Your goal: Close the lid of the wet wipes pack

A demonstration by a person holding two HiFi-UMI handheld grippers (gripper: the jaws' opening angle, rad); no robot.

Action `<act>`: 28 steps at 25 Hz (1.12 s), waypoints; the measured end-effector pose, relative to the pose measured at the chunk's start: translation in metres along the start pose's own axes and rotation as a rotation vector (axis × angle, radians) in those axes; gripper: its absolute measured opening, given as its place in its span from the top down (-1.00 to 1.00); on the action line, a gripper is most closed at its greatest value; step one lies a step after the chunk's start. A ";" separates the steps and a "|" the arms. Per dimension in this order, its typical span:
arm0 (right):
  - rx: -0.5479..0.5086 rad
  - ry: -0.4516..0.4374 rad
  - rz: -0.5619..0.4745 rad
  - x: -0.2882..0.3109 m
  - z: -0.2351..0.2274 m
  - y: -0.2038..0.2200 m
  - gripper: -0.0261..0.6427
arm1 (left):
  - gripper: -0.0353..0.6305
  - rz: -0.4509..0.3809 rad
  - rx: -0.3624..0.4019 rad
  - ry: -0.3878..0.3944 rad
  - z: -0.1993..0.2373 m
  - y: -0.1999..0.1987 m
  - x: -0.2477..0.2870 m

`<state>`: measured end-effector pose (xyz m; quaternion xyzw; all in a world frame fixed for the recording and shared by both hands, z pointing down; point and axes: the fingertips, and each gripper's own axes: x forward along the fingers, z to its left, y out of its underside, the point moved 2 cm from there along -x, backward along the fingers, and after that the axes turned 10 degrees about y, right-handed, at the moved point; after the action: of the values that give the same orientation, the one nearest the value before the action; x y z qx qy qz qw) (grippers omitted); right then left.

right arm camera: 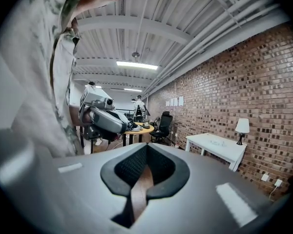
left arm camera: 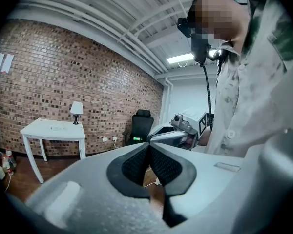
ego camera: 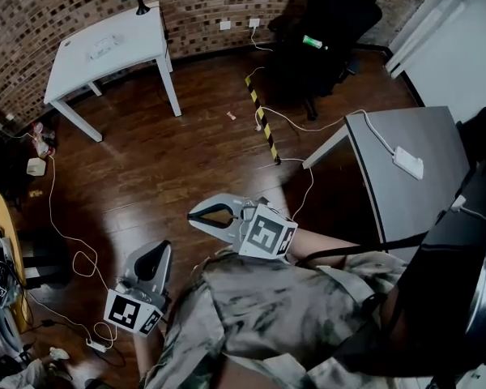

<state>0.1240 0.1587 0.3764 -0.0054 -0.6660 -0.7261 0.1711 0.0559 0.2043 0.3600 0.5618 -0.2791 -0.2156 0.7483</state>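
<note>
Both jaw pairs are pressed together and hold nothing: left hand-held gripper lower left, right hand-held gripper center. No wipes pack is clearly visible. The small pale item on the white surface upper left may be it, well apart from both grippers.

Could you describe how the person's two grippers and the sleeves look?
The left gripper and the right gripper both have pale grey plastic bodies that taper to a point. Each carries a white cube printed with black square markers. The fingers are lined with black textured pads. The person wears a light shirt with a mottled, camouflage-like pattern.
</note>
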 end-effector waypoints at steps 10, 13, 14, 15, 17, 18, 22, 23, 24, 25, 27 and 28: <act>-0.027 0.000 -0.002 0.010 0.021 -0.003 0.90 | 0.89 -0.012 -0.005 0.026 -0.001 0.004 -0.021; -0.027 0.004 0.004 0.010 0.026 -0.005 0.90 | 0.89 -0.016 -0.005 0.031 -0.002 0.005 -0.025; -0.026 0.007 0.008 0.010 0.027 -0.006 0.90 | 0.89 -0.017 -0.004 0.032 -0.002 0.005 -0.026; -0.026 0.009 0.009 0.010 0.029 -0.007 0.90 | 0.89 -0.018 -0.003 0.034 -0.003 0.005 -0.027; -0.033 0.011 0.001 0.009 0.032 -0.007 0.90 | 0.89 -0.020 -0.001 0.036 -0.005 0.006 -0.030; -0.034 0.012 0.001 0.009 0.034 -0.007 0.90 | 0.89 -0.021 -0.001 0.036 -0.006 0.006 -0.031; -0.033 0.019 0.013 0.007 0.037 -0.008 0.90 | 0.89 -0.019 -0.006 0.036 -0.007 0.010 -0.033; -0.035 0.019 0.014 0.006 0.038 -0.008 0.90 | 0.89 -0.019 -0.008 0.037 -0.007 0.010 -0.033; -0.036 0.019 0.015 0.006 0.039 -0.008 0.90 | 0.89 -0.020 -0.008 0.037 -0.008 0.011 -0.032; -0.037 0.020 0.017 0.005 0.039 -0.008 0.90 | 0.89 -0.021 -0.008 0.038 -0.009 0.011 -0.032; -0.035 0.027 0.028 0.002 0.039 -0.009 0.90 | 0.89 -0.025 -0.006 0.041 -0.011 0.011 -0.031; -0.034 0.031 0.032 0.002 0.039 -0.009 0.90 | 0.89 -0.026 -0.005 0.042 -0.011 0.010 -0.030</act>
<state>0.1115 0.1970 0.3723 -0.0079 -0.6506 -0.7345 0.1927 0.0406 0.2348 0.3623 0.5678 -0.2554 -0.2139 0.7528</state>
